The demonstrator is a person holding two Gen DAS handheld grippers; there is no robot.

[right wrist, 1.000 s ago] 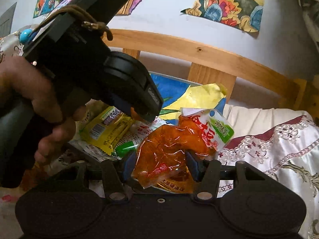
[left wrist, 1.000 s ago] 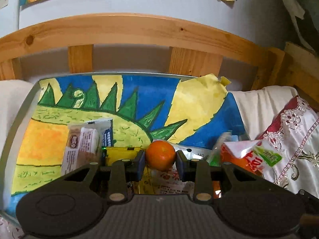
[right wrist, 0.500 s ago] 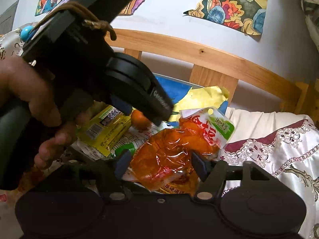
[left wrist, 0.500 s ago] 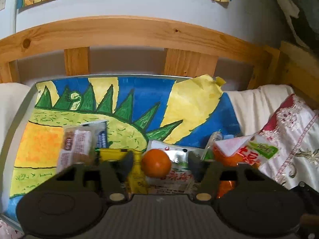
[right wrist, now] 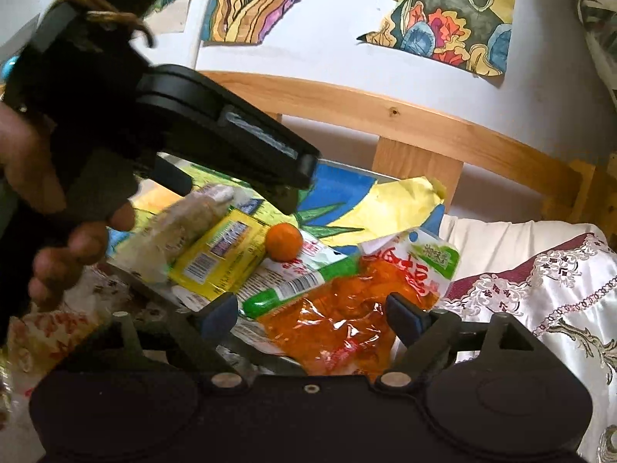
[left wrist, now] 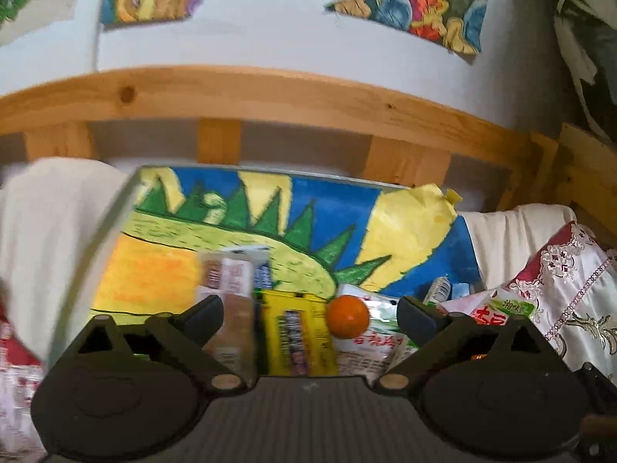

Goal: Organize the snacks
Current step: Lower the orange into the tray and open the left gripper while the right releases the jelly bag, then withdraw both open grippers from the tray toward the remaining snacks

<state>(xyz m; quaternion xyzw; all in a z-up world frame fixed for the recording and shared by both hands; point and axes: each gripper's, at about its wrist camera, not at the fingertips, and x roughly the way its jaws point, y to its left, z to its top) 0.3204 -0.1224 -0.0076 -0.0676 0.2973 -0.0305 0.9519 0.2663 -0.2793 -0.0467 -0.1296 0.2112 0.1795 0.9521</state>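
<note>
A small orange point(left wrist: 348, 315) rests on a white packet with red writing point(left wrist: 376, 345) in the snack pile on the tray point(left wrist: 270, 173). My left gripper point(left wrist: 310, 310) hangs just short of the orange. Its jaws are opening wide and touch nothing. Beside the orange lie a yellow packet point(left wrist: 295, 335) and a brown-and-white packet point(left wrist: 231, 301). In the right wrist view an orange pouch point(right wrist: 347, 320) lies loose between the fingers of my right gripper point(right wrist: 312, 314). Its jaws are opening, pads off the pouch. The orange point(right wrist: 284, 241) sits farther back.
The tray is lined with a blue, yellow and green painting point(left wrist: 239, 223). A wooden bed rail point(left wrist: 270, 88) runs behind it. White bedding point(left wrist: 58, 200) lies to the left and an embroidered red-and-white cloth point(right wrist: 540, 281) to the right. A hand point(right wrist: 27, 169) holds the left tool.
The left jaws let go of the orange and spread wide as the gripper drew back and up. The right jaws released the orange pouch, which now lies on the pile.
</note>
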